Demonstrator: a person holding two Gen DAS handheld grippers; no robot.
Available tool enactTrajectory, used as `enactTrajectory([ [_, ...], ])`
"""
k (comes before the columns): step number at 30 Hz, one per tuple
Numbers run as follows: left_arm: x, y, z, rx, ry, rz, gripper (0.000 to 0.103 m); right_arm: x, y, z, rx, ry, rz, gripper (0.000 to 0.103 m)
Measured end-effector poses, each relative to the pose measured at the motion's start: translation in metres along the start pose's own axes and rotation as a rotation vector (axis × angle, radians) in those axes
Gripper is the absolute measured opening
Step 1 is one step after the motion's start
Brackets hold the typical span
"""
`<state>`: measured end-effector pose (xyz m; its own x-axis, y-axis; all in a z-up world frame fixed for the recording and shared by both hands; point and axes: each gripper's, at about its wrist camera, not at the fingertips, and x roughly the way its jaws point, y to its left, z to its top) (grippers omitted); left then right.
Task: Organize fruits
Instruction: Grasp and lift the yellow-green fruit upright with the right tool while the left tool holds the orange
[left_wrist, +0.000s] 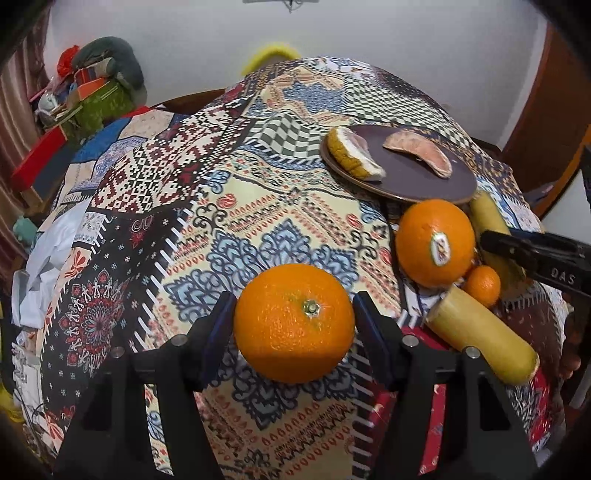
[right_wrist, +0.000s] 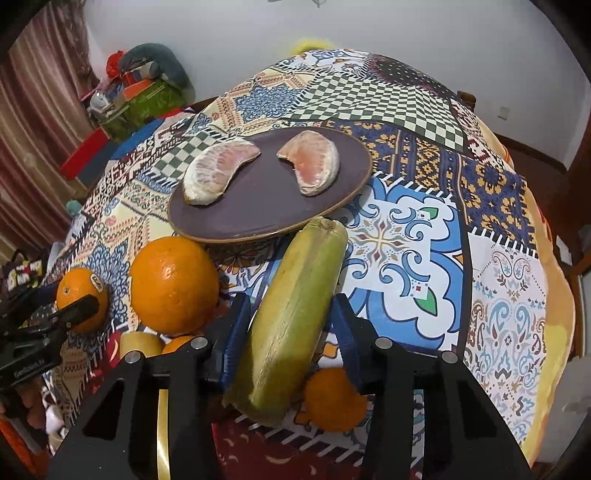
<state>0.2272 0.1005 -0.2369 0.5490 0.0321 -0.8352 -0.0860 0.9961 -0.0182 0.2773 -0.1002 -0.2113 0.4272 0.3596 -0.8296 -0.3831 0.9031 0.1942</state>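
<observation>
The left gripper holds an orange between its jaws. The right gripper squeezes a yellow-green fruit piece; its side reads "DAS".

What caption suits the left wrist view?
Left gripper holds an orange above the patterned tablecloth.

Left hand-held gripper and right hand-held gripper each clamp something between their fingers.

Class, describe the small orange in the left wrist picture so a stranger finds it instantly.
Start at the dark plate. Below it sits a big stickered orange. The small orange nestles at its lower right, above a yellow cut stalk: by far the smallest orange fruit.
</observation>
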Motion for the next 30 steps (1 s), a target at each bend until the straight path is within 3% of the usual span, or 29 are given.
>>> enactTrajectory([
  [17,-0.003,-0.010,-0.007,0.012,0.007,-0.027,0.064,0.014,-0.004,0.009,0.049,0.063,0.063,0.038],
  [30,-0.021,-0.013,-0.003,0.017,-0.030,-0.029,0.064,-0.018,0.002,0.004,0.031,-0.017,0.060,0.034],
])
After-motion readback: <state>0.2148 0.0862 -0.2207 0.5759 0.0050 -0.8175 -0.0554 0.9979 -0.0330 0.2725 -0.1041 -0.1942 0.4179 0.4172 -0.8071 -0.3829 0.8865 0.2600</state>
